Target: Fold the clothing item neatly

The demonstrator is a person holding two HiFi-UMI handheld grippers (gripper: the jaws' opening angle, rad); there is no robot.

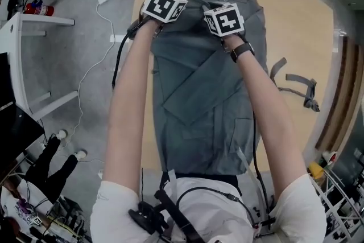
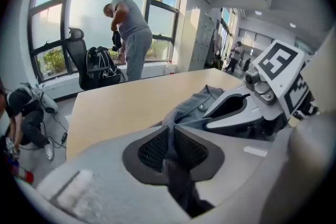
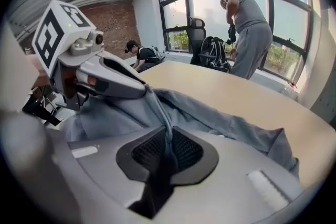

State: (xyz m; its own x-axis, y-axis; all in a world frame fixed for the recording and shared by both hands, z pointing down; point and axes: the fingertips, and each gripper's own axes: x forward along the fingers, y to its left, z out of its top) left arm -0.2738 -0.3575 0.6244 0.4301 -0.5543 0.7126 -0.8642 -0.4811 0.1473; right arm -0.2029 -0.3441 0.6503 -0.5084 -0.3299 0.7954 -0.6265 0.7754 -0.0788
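Observation:
A grey garment (image 1: 205,94) lies lengthwise on the tan table (image 1: 296,20), with a folded flap across its middle. Both grippers are at its far end, side by side. My left gripper (image 1: 165,3) is shut on a pinch of grey fabric (image 2: 191,107), which runs between its pads (image 2: 152,147) and hangs behind them. My right gripper (image 1: 224,19) is shut on a raised ridge of the same cloth (image 3: 220,120), drawn taut up to the left gripper's body (image 3: 105,78). In the left gripper view the right gripper (image 2: 247,107) sits close on the right.
A loose grey strap (image 1: 298,85) lies on the table to the right of the garment. Beyond the table a person (image 2: 128,29) stands by the window near an office chair (image 2: 79,55) holding a backpack. A white desk (image 1: 23,65) and cables are on the floor at left.

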